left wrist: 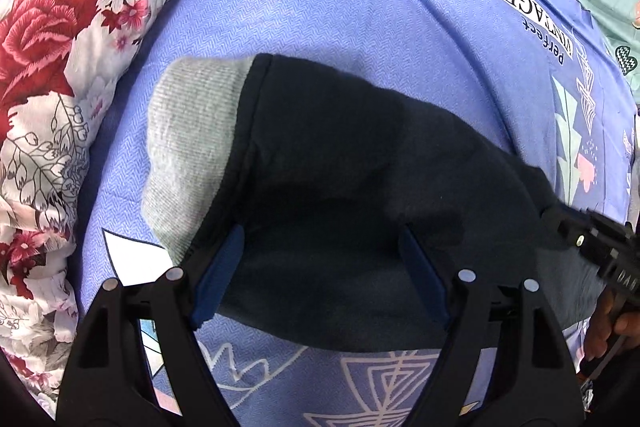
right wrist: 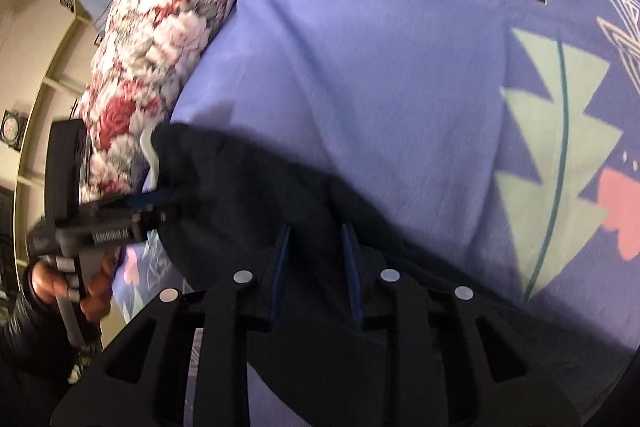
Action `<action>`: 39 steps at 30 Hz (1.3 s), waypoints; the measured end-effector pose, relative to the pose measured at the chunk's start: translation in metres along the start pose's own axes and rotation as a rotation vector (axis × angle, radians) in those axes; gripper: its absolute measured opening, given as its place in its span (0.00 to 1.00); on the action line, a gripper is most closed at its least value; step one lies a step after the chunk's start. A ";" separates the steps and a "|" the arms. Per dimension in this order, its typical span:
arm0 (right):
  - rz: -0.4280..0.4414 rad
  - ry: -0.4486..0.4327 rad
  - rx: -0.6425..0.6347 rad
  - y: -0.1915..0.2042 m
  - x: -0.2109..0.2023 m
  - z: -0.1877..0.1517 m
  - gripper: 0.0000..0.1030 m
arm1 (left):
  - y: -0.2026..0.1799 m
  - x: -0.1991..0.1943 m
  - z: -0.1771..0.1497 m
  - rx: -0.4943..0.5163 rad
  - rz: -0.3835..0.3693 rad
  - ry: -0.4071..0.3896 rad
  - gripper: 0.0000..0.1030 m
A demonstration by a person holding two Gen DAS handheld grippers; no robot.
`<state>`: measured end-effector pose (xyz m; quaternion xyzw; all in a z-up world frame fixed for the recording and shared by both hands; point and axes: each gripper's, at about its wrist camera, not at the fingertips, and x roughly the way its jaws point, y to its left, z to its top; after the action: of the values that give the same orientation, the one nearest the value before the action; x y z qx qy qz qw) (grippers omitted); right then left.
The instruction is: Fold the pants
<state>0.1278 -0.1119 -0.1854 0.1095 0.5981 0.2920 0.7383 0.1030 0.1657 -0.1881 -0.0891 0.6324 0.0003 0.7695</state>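
Pants (left wrist: 340,187) lying mid-bedsheet (left wrist: 320,7), bunched into a short dark bundle, grey waistband toward the floral quilt (left wrist: 48,67) at the sheet's edge. Partly folded, apparently; final fold and squaring probably left. Left gripper (left wrist: 320,267) spread wide over the cloth, gripping nothing. Right gripper (right wrist: 316,267) narrow above the dark cloth, grip impossible to confirm. No containers visible.

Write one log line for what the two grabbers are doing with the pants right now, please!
left gripper: open over pants | right gripper: jaws narrow over dark cloth, grip unclear | pants: flat on blue bedsheet
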 end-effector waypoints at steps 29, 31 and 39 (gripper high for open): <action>-0.234 -0.253 0.030 -0.022 -0.051 0.019 0.40 | 0.008 -0.020 -0.002 0.073 -0.029 -0.022 0.80; -0.170 -0.229 0.047 -0.029 -0.063 0.007 0.38 | 0.011 -0.019 0.001 0.076 -0.029 -0.029 0.82; -0.241 -0.185 0.205 -0.124 -0.091 -0.069 0.00 | 0.013 0.001 0.005 0.064 0.030 -0.017 0.83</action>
<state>0.0898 -0.2757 -0.1925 0.1382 0.5632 0.1274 0.8046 0.1069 0.1792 -0.1901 -0.0549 0.6267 -0.0073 0.7773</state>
